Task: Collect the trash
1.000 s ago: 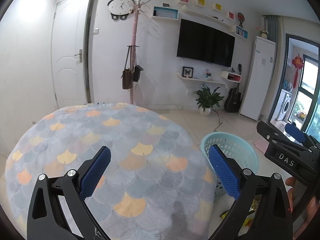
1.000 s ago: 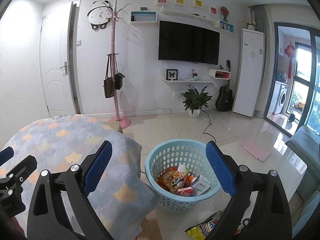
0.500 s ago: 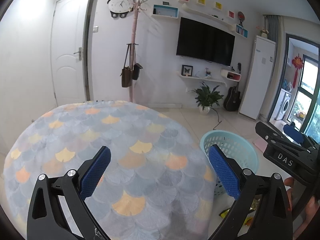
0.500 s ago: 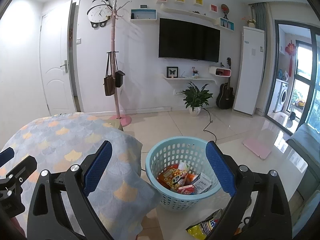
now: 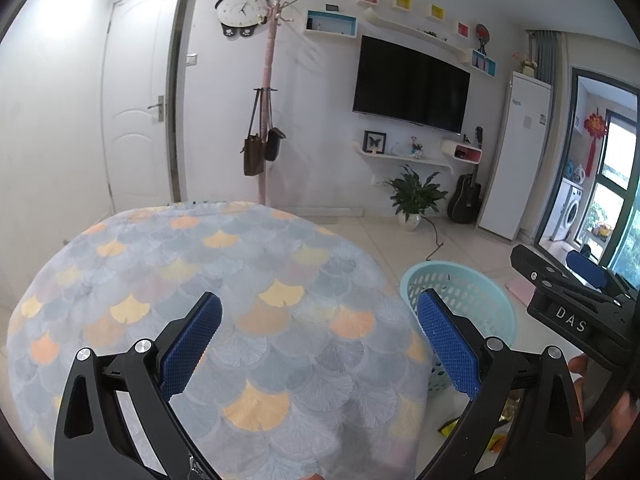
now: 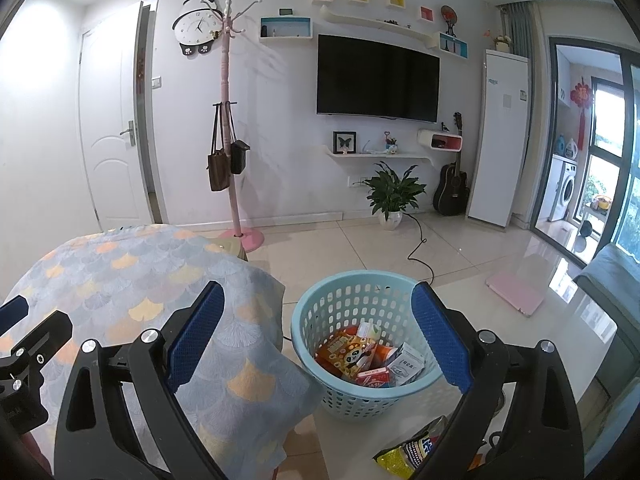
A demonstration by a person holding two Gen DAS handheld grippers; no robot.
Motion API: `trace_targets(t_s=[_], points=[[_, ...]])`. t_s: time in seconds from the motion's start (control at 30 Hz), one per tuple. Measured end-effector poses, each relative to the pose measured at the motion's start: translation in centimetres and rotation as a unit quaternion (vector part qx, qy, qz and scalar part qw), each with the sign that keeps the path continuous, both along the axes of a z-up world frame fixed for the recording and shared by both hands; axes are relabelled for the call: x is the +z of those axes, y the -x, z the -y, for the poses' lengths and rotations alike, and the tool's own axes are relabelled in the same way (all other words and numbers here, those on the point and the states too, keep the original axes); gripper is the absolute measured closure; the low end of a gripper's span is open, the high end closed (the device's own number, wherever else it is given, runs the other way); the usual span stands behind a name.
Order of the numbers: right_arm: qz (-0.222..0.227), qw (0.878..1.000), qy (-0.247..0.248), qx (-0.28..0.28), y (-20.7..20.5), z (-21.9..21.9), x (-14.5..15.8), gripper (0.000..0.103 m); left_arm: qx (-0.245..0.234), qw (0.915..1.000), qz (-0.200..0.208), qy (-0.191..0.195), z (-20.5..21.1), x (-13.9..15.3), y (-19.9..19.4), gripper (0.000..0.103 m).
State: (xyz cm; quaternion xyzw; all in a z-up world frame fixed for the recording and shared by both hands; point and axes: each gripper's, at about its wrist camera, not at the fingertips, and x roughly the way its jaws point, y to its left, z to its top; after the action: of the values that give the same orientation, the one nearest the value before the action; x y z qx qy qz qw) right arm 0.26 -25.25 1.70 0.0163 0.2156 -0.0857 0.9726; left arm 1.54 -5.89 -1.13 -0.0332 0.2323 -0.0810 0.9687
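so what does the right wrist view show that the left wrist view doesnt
Only the right wrist view looks down into the blue basket, showing the cartons and wrappers already in it, and it shows more of the yellow snack bag on the floor beside it. Only the left wrist view shows nearly the whole patterned tablecloth and the right gripper from the side. Both share the basket, the TV, the coat stand and the plant. Both grippers, including the left gripper, are open and hold nothing.

Left claw (image 5: pixel 320 344) jaws spread wide, nothing held; right claw (image 6: pixel 320 340) likewise, level alongside.
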Motion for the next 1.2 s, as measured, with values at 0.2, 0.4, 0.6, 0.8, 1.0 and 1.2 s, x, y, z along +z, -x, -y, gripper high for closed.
trace_targets(t_s=[0.2, 0.4, 0.6, 0.8, 1.0, 1.2], points=[[0.0, 1.0, 0.0, 0.0, 0.0, 0.0, 0.0, 0.013, 0.002, 1.0, 0.0, -0.001, 0.1, 0.0, 0.1, 0.008], [0.0, 1.0, -0.003, 0.002, 0.1, -0.1, 0.0, 0.013, 0.006, 1.0, 0.002, -0.006, 0.2, 0.1, 0.3, 0.008], [0.0, 1.0, -0.002, 0.002, 0.1, -0.2, 0.0, 0.013, 0.009, 0.9999, 0.003, -0.009, 0.2, 0.4, 0.4, 0.008], [0.0, 1.0, -0.002, 0.003, 0.1, -0.2, 0.0, 0.013, 0.011, 0.9999, 0.004, -0.012, 0.0, 0.6, 0.3, 0.008], [0.001, 1.0, -0.001, 0.004, 0.2, -0.3, -0.1, 0.013, 0.017, 0.9996, 0.007, -0.021, 0.0, 1.1, 0.2, 0.008], [-0.001, 1.0, -0.003, 0.003, 0.0, -0.3, 0.0, 0.013, 0.019, 0.9995, 0.008, -0.022, -0.1, 1.2, 0.0, 0.008]])
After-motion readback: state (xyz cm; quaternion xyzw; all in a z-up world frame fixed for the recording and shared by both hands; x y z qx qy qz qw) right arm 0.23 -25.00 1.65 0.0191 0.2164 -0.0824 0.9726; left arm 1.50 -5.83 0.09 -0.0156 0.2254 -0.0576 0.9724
